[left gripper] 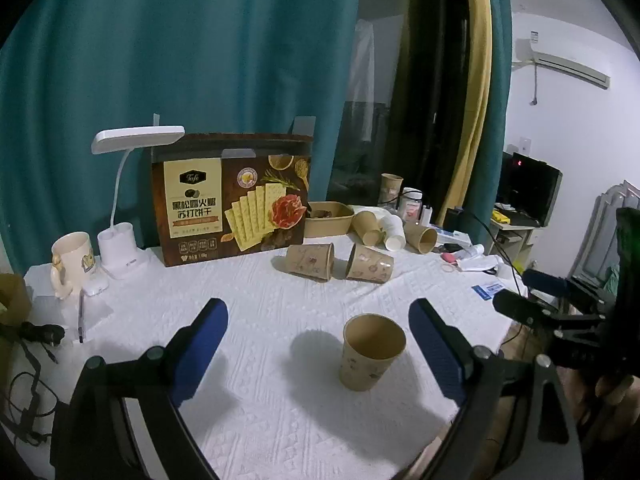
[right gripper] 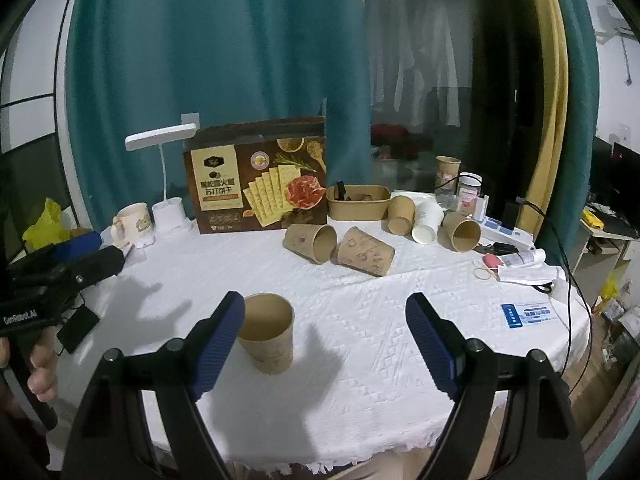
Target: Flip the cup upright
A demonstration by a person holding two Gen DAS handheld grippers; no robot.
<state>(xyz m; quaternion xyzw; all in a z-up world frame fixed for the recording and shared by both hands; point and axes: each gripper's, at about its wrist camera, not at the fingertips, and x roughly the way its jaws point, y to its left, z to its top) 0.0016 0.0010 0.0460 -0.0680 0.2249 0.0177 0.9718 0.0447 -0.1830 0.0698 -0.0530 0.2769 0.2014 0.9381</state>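
1. The left gripper, with blue ribbed pads on black fingers, is spread wide and holds nothing. The brown printed paper cup stands upright, mouth up, on the white textured tablecloth, between the two fingers and nearer the right one, touching neither.

2. The right gripper is likewise spread wide and empty. In its view the same upright cup sits just beyond the left finger, partly hidden behind that pad; whether pad and cup touch cannot be told.

3. Both grippers hover low over the near edge of the table, pointing toward the back. Each shows in the other's view at the side: the right gripper at the right edge of the left camera, the left gripper at the left edge of the right camera, with bare fingers of the person's left hand wrapped on its handle.

4. Counts: one upright printed cup near the front; two printed paper cups lying on their sides mid-table, one with its mouth toward the cameras, the other beside it on the right; behind them three more tipped cups, two brown and one white; one brown cup standing at the back.

5. Also one brown cracker box, one white desk lamp, one cream ceramic mug and one brown paper bowl.
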